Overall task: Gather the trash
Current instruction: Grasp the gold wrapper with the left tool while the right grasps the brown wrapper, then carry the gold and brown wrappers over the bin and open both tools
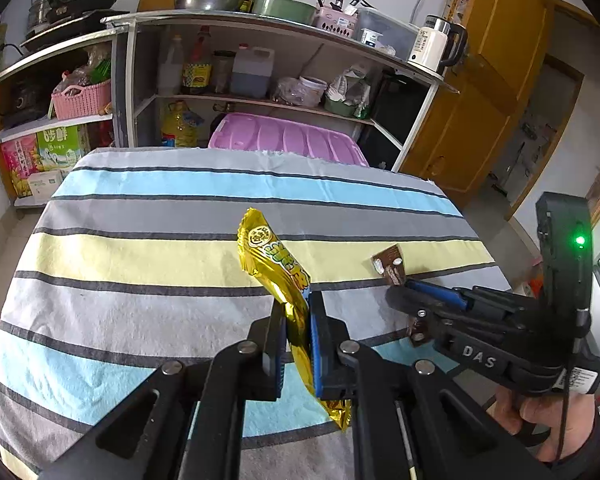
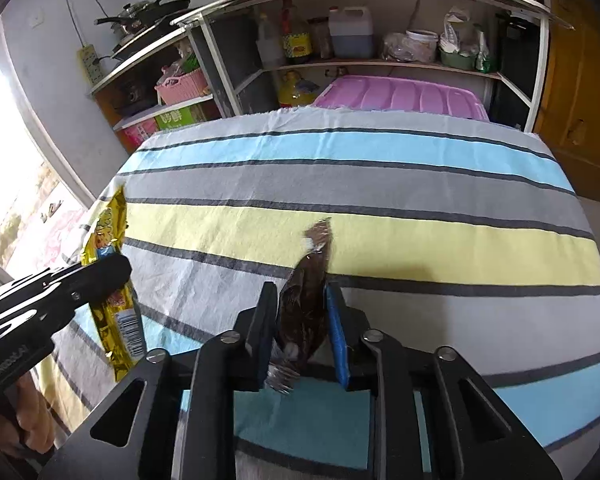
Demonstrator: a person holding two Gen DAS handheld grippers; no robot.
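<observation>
The gold wrapper's (image 1: 278,268) small print is too blurred to read.

Left claw (image 1: 296,328) and right claw (image 2: 302,320), both angled downward, each clamp something.

Your bench (image 1: 140,248) wears a striped cloth (image 2: 420,240) in blue, grey and yellow bands, wrinkled near its left.

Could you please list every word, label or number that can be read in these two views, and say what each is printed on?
"DAS": white letters on the right gripper body.
"GenRobot.AI": on the left gripper body, partly cut off, uncertain.
Gold wrapper: coloured characters and a round logo, not legible; barcode digits too small.
Brown wrapper: no readable text.
Green carton on the shelf: large characters, blurred.
White kettle: label too small.
</observation>
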